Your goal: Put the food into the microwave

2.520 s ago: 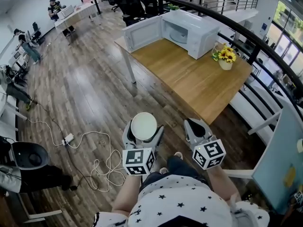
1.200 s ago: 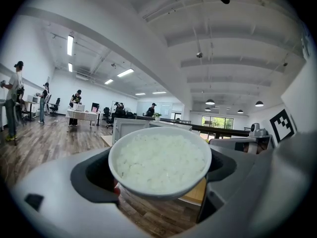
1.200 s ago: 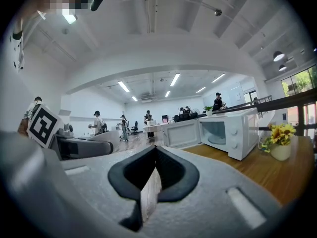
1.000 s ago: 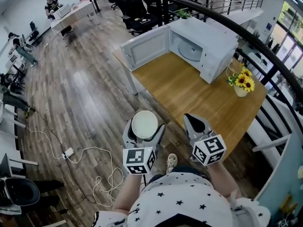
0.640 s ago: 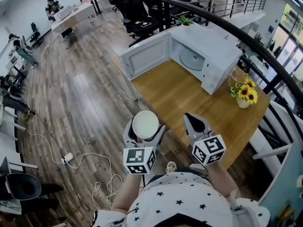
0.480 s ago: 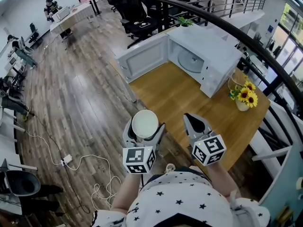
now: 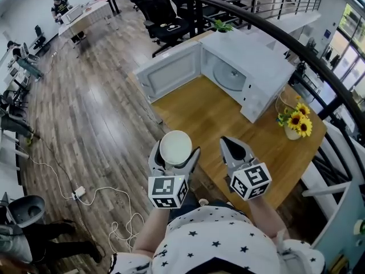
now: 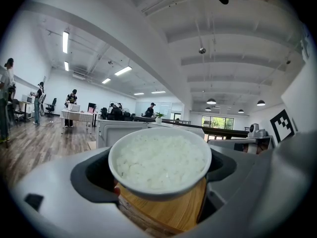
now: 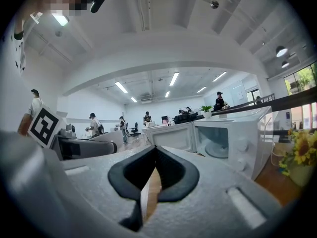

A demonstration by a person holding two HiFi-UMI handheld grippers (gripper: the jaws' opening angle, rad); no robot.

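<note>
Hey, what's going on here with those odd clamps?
A person holds a gripper in each hand. The left gripper grips a bowl of rice; the right gripper is shut and empty. Ahead, a microwave stands on a wooden table with its door open. The bowl is not yet inside.

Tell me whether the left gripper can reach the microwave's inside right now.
Likely yes: the microwave door hangs open, the table before it is bare, and nothing blocks the left gripper with its bowl.
</note>
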